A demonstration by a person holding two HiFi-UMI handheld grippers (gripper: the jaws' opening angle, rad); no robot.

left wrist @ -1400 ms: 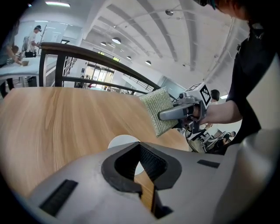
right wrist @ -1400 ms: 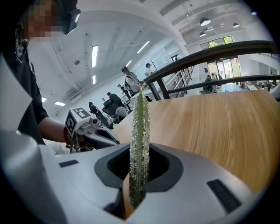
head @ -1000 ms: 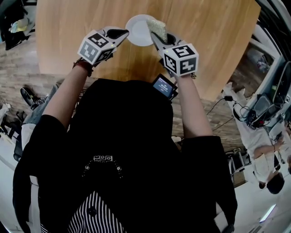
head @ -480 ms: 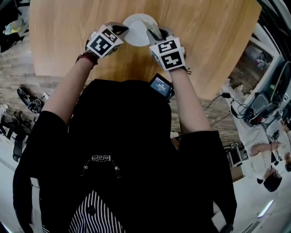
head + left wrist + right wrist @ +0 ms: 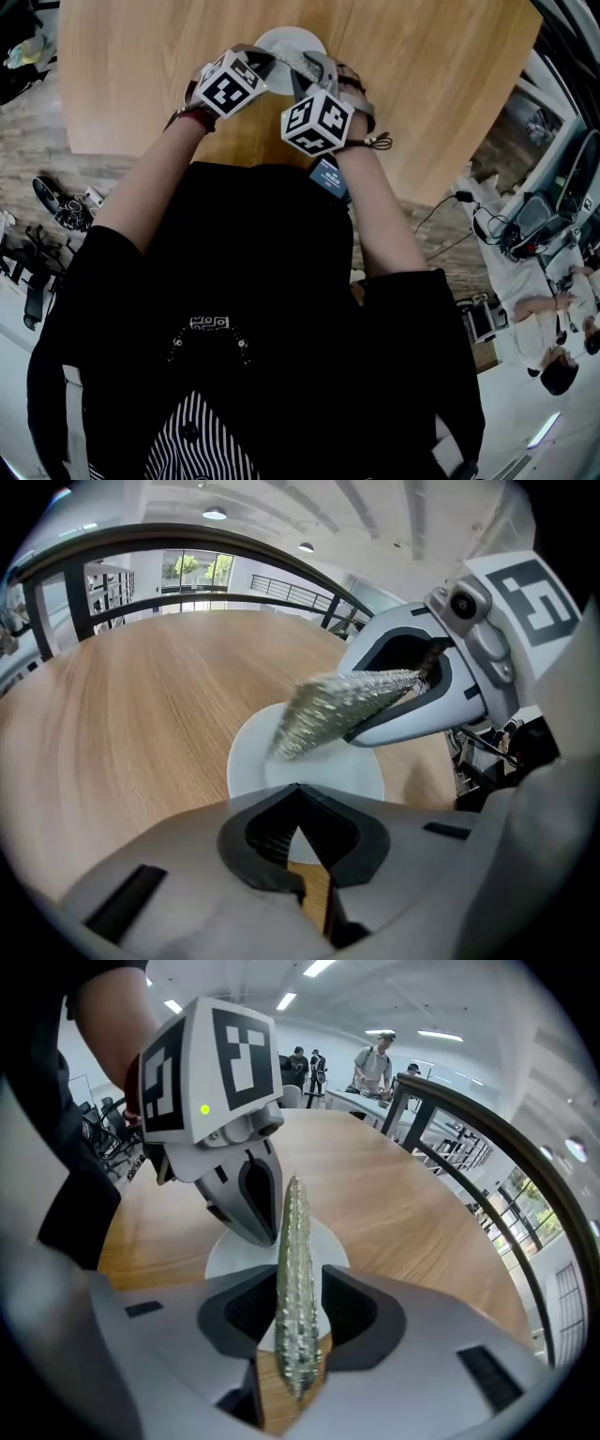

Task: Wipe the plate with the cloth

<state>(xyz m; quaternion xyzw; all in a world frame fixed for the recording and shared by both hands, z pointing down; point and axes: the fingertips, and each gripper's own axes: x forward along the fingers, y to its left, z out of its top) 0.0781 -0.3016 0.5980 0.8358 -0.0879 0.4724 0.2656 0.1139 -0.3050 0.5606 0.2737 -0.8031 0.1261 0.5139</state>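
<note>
A small white plate [image 5: 281, 39] rests on the round wooden table [image 5: 141, 75]. My left gripper [image 5: 261, 60] is at the plate's near-left rim; in the left gripper view its jaws [image 5: 298, 794] are shut on the plate's edge [image 5: 253, 766]. A speckled grey-green cloth [image 5: 328, 710] lies pinched in my right gripper [image 5: 309, 67], which reaches over the plate from the right. The right gripper view shows that cloth [image 5: 295, 1279] edge-on between the shut jaws, above the plate [image 5: 225, 1255], close beside the left gripper's tip [image 5: 255, 1222]. The cloth's free end hangs at the plate's surface.
The table edge [image 5: 234, 155] runs close to my body. A small screen [image 5: 328, 176] hangs below the right arm. Several people [image 5: 375, 1068] stand at desks beyond the table. A dark railing [image 5: 187, 600] curves round the far side.
My right gripper has swung left and toward me over the plate, carrying the cloth across it. The left gripper has stayed on the plate's rim and shifted slightly right.
</note>
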